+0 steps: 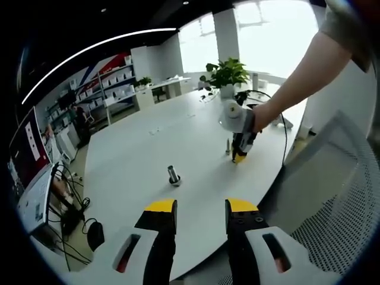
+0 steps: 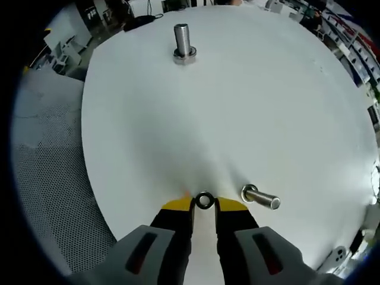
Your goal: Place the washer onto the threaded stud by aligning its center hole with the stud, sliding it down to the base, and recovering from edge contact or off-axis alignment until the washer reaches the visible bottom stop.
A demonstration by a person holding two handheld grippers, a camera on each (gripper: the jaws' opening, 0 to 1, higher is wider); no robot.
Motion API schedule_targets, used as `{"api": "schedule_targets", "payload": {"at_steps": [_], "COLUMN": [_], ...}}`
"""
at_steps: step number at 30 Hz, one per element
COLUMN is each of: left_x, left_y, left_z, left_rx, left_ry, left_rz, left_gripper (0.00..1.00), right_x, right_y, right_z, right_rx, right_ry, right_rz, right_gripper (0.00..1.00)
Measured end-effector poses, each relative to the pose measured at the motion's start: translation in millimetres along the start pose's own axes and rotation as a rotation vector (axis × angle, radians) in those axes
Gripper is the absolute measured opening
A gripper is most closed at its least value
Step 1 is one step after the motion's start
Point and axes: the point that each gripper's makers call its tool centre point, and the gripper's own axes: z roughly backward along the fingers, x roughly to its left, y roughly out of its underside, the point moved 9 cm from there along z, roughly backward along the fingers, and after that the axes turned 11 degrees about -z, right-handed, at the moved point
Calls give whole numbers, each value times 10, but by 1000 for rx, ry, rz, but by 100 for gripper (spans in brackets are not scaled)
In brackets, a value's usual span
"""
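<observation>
The threaded stud (image 2: 183, 40) stands upright on its nut base, far across the white table (image 2: 249, 107) from my right gripper (image 2: 204, 205). That gripper's yellow-tipped jaws are shut on the small dark washer (image 2: 204, 200), pinched at its edges right at the table surface. In the left gripper view the stud (image 1: 173, 175) is ahead and slightly left of my left gripper (image 1: 200, 209), which hangs open over the table's near edge with nothing in it. A person's hand holds the right gripper (image 1: 240, 151) low on the table beyond the stud.
A loose bolt (image 2: 261, 199) lies on its side just right of the washer; it shows as a small bolt (image 1: 228, 146) beside the right gripper. A mesh chair (image 2: 53, 178) (image 1: 338, 196) stands at the table edge. A potted plant (image 1: 228, 74) sits at the far end.
</observation>
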Motion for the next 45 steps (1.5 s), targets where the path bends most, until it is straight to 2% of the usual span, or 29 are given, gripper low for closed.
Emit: {"api": "schedule_targets", "payload": {"at_steps": [8, 10, 12, 18, 23, 29, 31, 35, 38, 45], "left_x": [0, -2, -6, 3, 8, 15, 14, 22, 20, 16], "left_y": [8, 10, 10, 9, 7, 2, 0, 1, 2, 1], "left_z": [0, -5, -9, -2, 1, 5, 1, 7, 8, 10], "left_rx": [7, 11, 12, 10, 6, 1, 2, 0, 0, -2], "left_ry": [0, 2, 5, -3, -8, -13, -12, -19, -19, -19], "left_rz": [0, 0, 0, 6, 6, 6, 2, 6, 4, -1], "left_gripper": [30, 30, 30, 30, 30, 30, 30, 30, 30, 30], "right_x": [32, 58, 90, 91, 74, 112, 93, 63, 66, 98], "right_y": [-89, -119, -145, -182, -137, -25, 19, 46, 39, 103], "right_z": [-7, -16, -20, -55, -33, 12, 3, 2, 9, 20], "right_rx": [109, 148, 183, 211, 179, 63, 14, -5, -15, -67], "right_ry": [26, 49, 86, 99, 87, 86, 80, 68, 63, 94], "right_rz": [7, 13, 60, 57, 27, 9, -22, -18, -52, -46], "right_gripper": [16, 16, 15, 15, 15, 15, 15, 15, 15, 15]}}
